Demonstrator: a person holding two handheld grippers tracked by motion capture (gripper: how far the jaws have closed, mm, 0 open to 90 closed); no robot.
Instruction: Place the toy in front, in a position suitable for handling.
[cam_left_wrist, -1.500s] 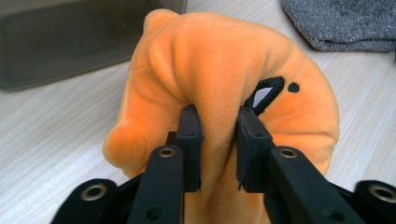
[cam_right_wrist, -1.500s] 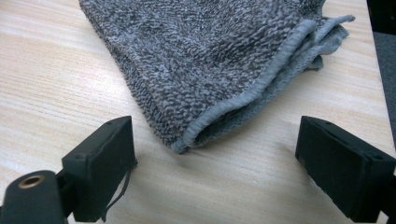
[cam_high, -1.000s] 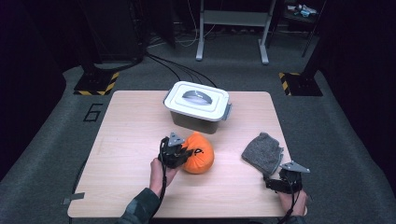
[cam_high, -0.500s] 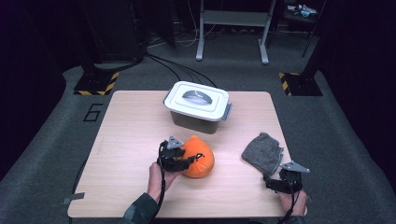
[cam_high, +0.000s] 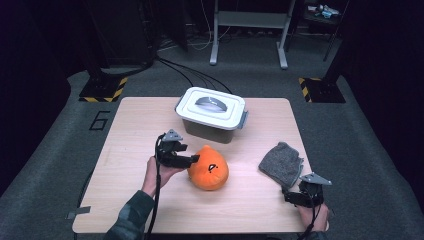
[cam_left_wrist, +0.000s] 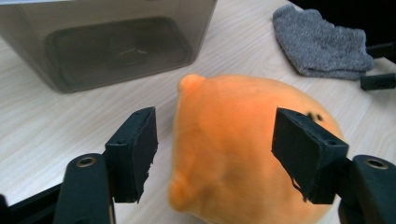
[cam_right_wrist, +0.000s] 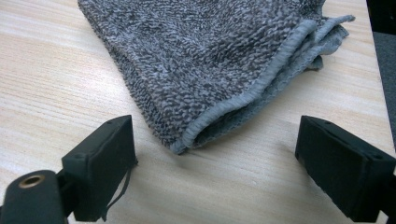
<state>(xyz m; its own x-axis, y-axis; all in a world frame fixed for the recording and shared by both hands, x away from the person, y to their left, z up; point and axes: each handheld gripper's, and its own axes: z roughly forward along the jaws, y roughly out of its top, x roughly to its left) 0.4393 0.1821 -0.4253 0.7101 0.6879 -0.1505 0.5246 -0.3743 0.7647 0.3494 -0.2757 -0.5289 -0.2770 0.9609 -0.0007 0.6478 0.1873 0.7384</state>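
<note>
Two black grippers: at lower left, we see the left gripper, jaws just opening, released around the rounded orange plush toy; at lower right, the right gripper gapes before a nubby grey cloth.

High view: overhead, facing forward over whole table. Gripper views: low, close, level; left one shares grey cloth with the right.
</note>
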